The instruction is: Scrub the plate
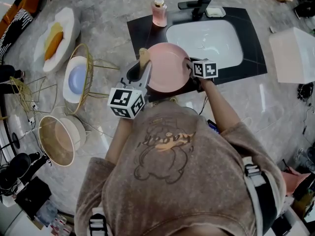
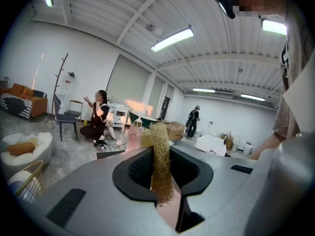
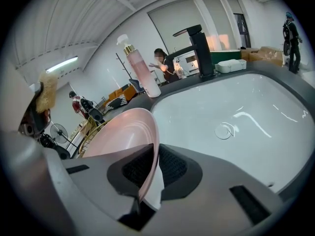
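A pink plate point(image 1: 167, 65) is held up on edge over the near left corner of the white sink point(image 1: 231, 48). My right gripper point(image 1: 189, 68) is shut on its right rim; in the right gripper view the rim point(image 3: 123, 132) runs between the two black pads of the gripper point(image 3: 150, 173). My left gripper point(image 1: 140, 68) is at the plate's left edge, shut on a golden mesh scrubber point(image 1: 143, 56). In the left gripper view the scrubber point(image 2: 160, 156) stands up between the jaws of the gripper point(image 2: 162, 181), with the plate's pink surface just below it.
A pink soap bottle point(image 1: 159, 9), a black tap point(image 1: 196, 5) and a soap dish point(image 1: 215, 12) stand behind the sink. On the left are a white dish with orange food point(image 1: 56, 38), a gold wire rack holding a bowl point(image 1: 78, 77), and another bowl point(image 1: 59, 139). A white box point(image 1: 293, 53) sits at right.
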A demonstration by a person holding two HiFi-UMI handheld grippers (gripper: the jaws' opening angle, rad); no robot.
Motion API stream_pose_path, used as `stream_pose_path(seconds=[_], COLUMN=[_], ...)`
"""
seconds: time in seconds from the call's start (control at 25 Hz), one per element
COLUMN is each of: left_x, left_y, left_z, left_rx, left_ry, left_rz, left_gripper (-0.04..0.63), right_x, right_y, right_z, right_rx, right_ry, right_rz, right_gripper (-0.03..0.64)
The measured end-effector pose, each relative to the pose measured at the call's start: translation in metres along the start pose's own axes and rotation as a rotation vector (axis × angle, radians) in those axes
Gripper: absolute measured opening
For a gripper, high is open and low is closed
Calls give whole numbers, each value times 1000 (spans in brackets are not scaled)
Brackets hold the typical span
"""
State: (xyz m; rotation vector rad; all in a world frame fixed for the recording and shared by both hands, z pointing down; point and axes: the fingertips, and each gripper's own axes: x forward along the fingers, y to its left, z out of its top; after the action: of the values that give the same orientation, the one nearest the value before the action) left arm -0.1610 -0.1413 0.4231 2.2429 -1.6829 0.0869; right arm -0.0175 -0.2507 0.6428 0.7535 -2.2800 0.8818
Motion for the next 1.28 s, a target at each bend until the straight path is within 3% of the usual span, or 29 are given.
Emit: stream_pose_path(seconds=[0.16, 0.52, 1.0, 1.28], left_x=[-1, 3, 27, 45], left_y=[-4, -16, -44, -73], left_z=[-1, 4, 15, 3], left_rx=[2, 28, 114, 164], left_ry=[-1, -6, 6, 99], left_rz=[-10, -55, -181, -282], left_gripper=[77, 77, 77, 77], right_x=[-9, -36, -90, -116], right_y=[6, 25, 83, 109], right_z=[7, 32, 73, 78], right_rx=[70, -10, -43, -79], right_ry=[-48, -120, -275, -319], right_rz=[36, -13, 41, 28], right_gripper=[18, 18, 20, 20])
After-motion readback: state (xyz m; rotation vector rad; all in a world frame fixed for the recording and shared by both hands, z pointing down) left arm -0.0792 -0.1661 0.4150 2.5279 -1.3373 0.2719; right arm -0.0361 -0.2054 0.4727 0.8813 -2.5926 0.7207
